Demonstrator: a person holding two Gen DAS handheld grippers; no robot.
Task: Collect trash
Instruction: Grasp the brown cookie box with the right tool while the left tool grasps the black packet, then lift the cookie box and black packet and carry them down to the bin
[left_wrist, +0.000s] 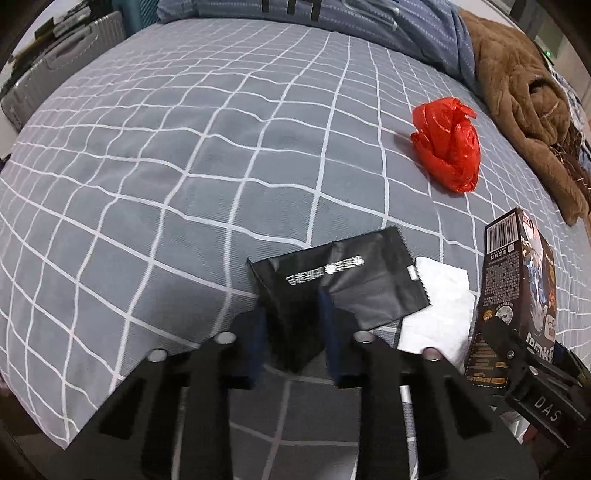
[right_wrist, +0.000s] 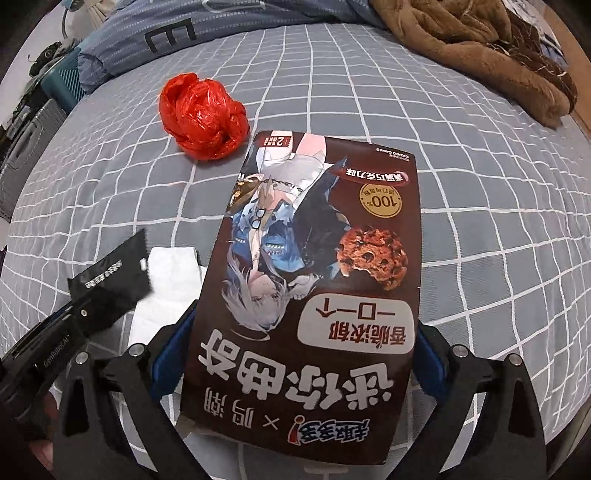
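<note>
My left tool (left_wrist: 295, 332) pinches the black packet (left_wrist: 343, 280) by its near edge | my right tool (right_wrist: 295, 354) clamps the cookie box (right_wrist: 317, 258) | white tissue (left_wrist: 439, 314) between them | red bag (left_wrist: 447, 144) farther out | bed (left_wrist: 147, 166) open leftward to its edge.

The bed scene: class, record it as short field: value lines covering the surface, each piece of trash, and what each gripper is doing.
surface: grey checked bedsheet
left gripper: shut on black sachet
right gripper: shut on cookie box
white tissue: lying on the sheet, partly under the sachet
red plastic bag: crumpled, loose on the sheet
brown blanket: heaped at the far edge
</note>
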